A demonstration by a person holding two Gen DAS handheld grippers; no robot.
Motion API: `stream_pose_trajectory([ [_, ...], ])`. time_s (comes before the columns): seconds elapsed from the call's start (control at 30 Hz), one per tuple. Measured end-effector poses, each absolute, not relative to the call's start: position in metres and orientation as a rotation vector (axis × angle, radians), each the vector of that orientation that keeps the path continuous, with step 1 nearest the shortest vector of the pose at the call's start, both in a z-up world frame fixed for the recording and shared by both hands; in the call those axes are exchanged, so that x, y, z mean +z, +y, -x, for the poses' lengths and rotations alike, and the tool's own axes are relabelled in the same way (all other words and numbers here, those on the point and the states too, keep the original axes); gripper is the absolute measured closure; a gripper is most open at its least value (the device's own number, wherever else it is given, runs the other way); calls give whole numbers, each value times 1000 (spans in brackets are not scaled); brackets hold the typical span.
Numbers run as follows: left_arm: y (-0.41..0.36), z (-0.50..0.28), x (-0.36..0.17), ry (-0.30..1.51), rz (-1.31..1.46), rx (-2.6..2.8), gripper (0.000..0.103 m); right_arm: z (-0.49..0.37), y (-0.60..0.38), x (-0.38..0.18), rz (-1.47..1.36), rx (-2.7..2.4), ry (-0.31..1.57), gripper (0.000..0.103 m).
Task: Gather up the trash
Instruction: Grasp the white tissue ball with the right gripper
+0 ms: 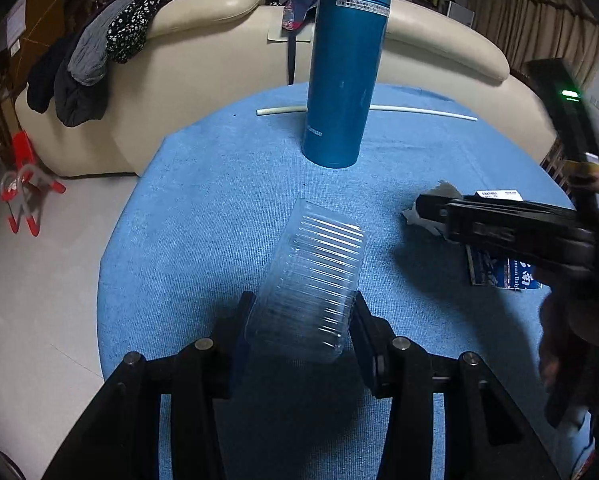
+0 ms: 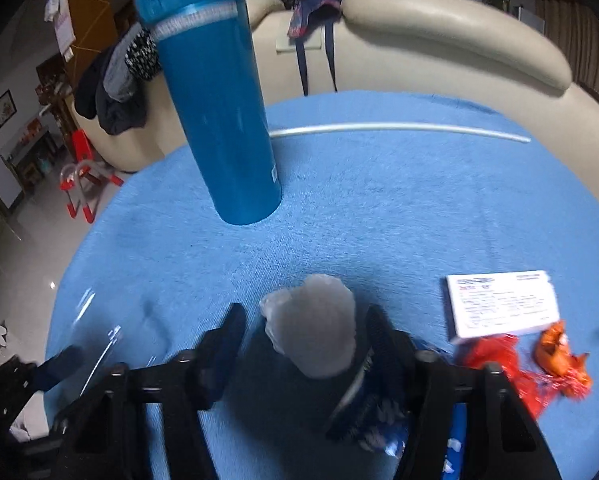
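Observation:
A clear ribbed plastic container (image 1: pixel 315 276) lies on the blue tablecloth (image 1: pixel 219 200), its near end between the fingers of my left gripper (image 1: pixel 301 320), which stand at its sides; contact is unclear. A crumpled grey-white tissue (image 2: pixel 313 324) lies between the open fingers of my right gripper (image 2: pixel 303 336), over a dark blue wrapper (image 2: pixel 375 420). From the left wrist view the right gripper (image 1: pixel 423 208) hovers over the tissue (image 1: pixel 439 194). Red and orange wrappers (image 2: pixel 539 364) lie to its right.
A tall blue thermos (image 1: pixel 345 64) stands mid-table. A white straw (image 1: pixel 419 111) lies behind it. A white card (image 2: pixel 503 304) lies at the right. A cream sofa (image 1: pixel 203 72) with clothes sits beyond the table. A red stool (image 1: pixel 23 184) stands on the floor left.

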State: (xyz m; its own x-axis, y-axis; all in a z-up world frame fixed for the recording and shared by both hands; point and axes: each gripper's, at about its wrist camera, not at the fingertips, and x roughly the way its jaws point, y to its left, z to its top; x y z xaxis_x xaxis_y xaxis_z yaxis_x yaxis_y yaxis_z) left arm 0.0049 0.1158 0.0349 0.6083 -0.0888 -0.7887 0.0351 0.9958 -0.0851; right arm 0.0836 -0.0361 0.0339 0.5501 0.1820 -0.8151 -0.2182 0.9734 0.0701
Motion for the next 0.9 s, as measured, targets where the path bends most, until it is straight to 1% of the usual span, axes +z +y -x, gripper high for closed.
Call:
stream_pose_trajectory([
  [0.03, 116, -5, 35, 915, 64, -72, 56, -86, -37, 30, 45, 229, 975, 62],
  [0.13, 113, -4, 34, 915, 65, -78, 56, -88, -38, 28, 19, 233, 979, 65],
  [0.33, 104, 7, 43, 900, 62, -92, 56, -64, -58, 50, -40, 233, 931, 66],
  [0.6, 72, 38, 58, 873, 18, -137, 56, 14, -95, 98, -106, 216, 826, 66],
  [0.77, 40, 62, 63, 873, -17, -187, 55, 68, -132, 109, -158, 168, 805, 66],
  [0.9, 14, 78, 66, 876, -44, -230, 55, 105, -160, 104, -188, 114, 809, 66],
])
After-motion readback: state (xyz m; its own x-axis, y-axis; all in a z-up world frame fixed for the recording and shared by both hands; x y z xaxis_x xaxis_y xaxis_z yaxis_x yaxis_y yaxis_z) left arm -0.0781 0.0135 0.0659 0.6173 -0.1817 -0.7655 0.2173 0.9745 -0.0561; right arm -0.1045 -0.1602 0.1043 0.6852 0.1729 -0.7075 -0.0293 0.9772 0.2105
